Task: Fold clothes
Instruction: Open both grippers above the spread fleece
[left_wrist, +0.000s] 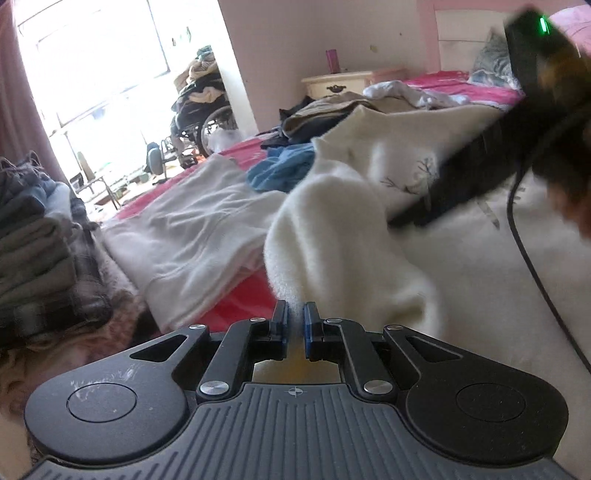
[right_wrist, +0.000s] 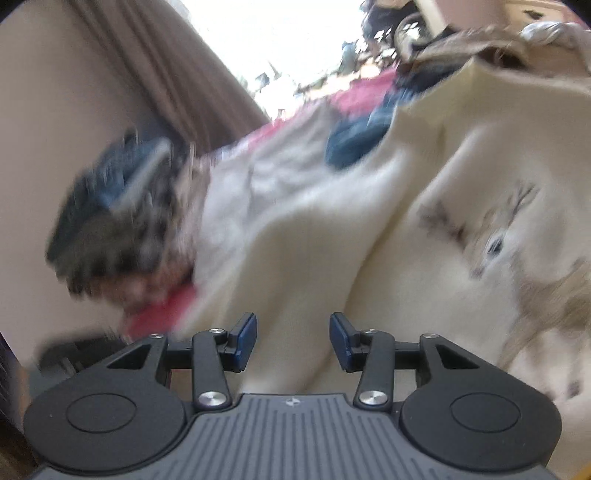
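A cream fleece sweater (left_wrist: 354, 221) with a printed animal design lies rumpled on the pink bed (left_wrist: 236, 306). My left gripper (left_wrist: 295, 314) is shut on an edge of this sweater, the fabric pinched between its blue pads. The right gripper's body (left_wrist: 480, 162) shows blurred at upper right of the left wrist view, over the sweater. In the right wrist view the right gripper (right_wrist: 293, 332) is open and empty, just above the same cream sweater (right_wrist: 332, 229). That view is motion-blurred.
A pale grey garment (left_wrist: 192, 236) lies flat beside the sweater. A blue cloth (left_wrist: 280, 166) and a heap of clothes (left_wrist: 325, 114) lie further back. A stack of folded clothes (left_wrist: 37, 243) stands at left. A nightstand (left_wrist: 343, 83) and a laden wheelchair (left_wrist: 199, 110) stand behind.
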